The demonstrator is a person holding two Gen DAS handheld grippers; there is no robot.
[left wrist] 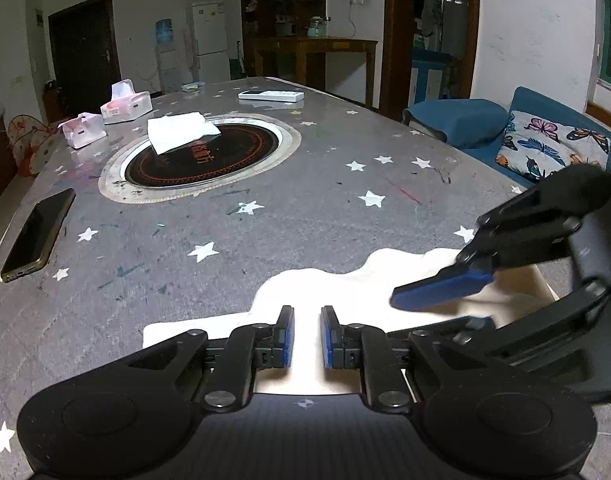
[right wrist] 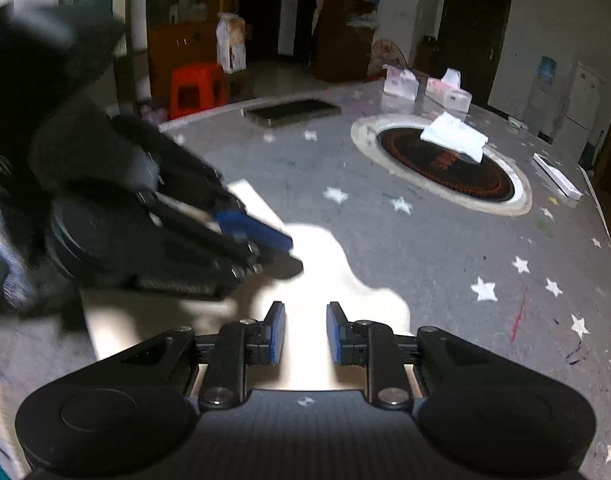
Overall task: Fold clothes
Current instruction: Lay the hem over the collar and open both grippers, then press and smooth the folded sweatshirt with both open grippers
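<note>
Left wrist view: far left lies a dark slab phone (left wrist: 37,236), well apart from my work on the grey star-printed tablecloth (left wrist: 305,216).
Round inset: a black hotplate ringed in pale metal (left wrist: 201,156) sits mid-table, a folded white cloth (left wrist: 179,130) lying partly over its rim.
Garment: the pale, cream-white soft garment (left wrist: 345,292) lies flat on the near edge of the table, directly under both my claws; glare washes out its seams, so I cannot name sleeve or hem.
Left gripper (left wrist: 306,336): blue pads stand a narrow gap apart, with nothing pinched between them; cloth shows through the gap, so I read it as released.
Right gripper (left wrist: 433,304): it reaches in from the right over the same garment; in its own view (right wrist: 305,332) the pads are likewise slightly parted and empty.
Handling, my judgement: light, limp and thin, no risk of breakage, though it will likely sag and wrinkle when lifted.
Where to grip: I would pinch the wavy far edge (right wrist: 369,288), one claw toward each end.
</note>
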